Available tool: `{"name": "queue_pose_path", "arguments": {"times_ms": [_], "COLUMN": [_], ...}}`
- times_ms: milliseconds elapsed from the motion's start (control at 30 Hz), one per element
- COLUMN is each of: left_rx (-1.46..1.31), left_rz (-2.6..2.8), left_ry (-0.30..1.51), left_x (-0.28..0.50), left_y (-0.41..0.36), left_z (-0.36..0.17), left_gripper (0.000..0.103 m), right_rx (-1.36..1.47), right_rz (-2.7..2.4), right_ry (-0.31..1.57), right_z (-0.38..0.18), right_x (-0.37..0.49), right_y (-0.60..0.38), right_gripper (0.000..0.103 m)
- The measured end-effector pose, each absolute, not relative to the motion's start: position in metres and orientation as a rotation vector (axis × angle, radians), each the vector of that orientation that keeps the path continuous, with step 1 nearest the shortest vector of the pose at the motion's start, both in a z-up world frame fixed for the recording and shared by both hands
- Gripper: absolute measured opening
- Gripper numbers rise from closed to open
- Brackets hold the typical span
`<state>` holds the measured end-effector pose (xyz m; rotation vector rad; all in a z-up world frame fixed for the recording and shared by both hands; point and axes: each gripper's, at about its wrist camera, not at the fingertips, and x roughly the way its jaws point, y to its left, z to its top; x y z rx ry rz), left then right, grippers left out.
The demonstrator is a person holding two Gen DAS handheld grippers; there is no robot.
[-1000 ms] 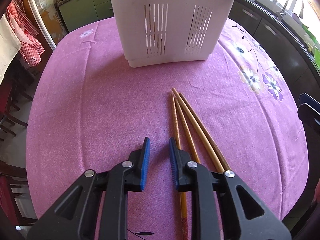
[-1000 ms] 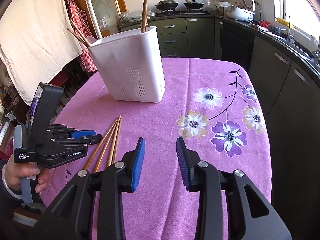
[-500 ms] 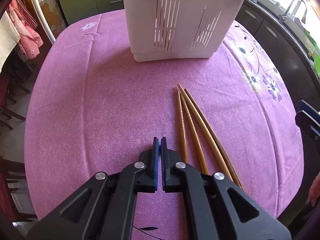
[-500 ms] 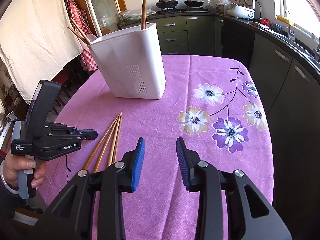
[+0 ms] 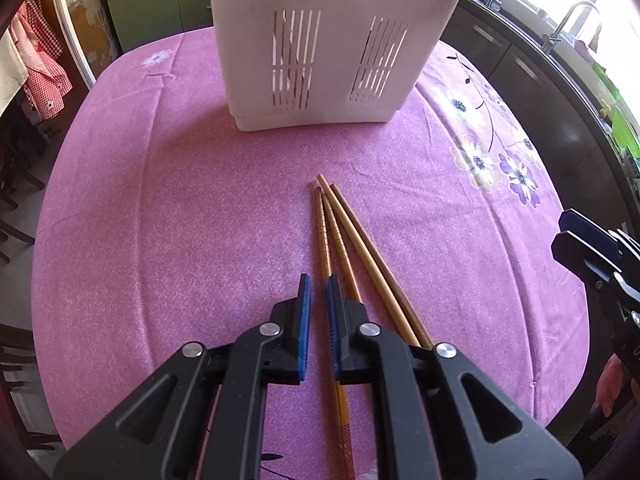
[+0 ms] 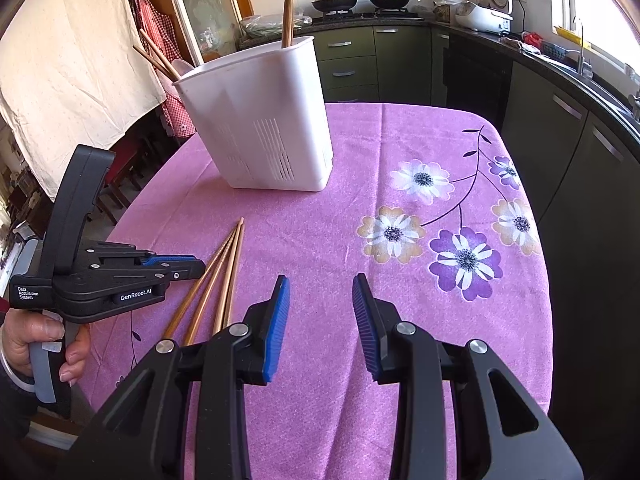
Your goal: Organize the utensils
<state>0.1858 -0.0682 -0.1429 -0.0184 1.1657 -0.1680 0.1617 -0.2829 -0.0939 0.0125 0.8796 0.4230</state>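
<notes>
White holder stands at twelve o'clock; chopsticks lie beneath the slightly parted, empty left gripper; right gripper hangs released.

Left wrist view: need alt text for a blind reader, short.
The left gripper hovers low over a purple flowered tablecloth, its blue-padded fingers slightly apart around the leftmost of several wooden chopsticks lying side by side. A white slotted utensil holder stands beyond them, and the right gripper shows at the right edge.
</notes>
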Motion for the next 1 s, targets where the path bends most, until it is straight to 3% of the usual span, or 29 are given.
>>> {"name": "queue_pose_path", "arguments": {"times_ms": [767, 1000], "left_rx": [0.047, 0.013], "left_rz": [-0.144, -0.136], "left_ry": [1.199, 1.093], "left_x": [0.191, 0.172], "left_y": [-0.070, -0.048], "left_z": [-0.152, -0.125], "left_gripper": [0.006, 0.006], "right_rx": [0.021, 0.018], "right_rz": [0.424, 0.431], "right_ry": [0.890, 0.894], "right_z": [-0.094, -0.096], "right_x": [0.160, 0.159], "right_y": [-0.287, -0.285], "right_gripper": [0.033, 0.033]}}
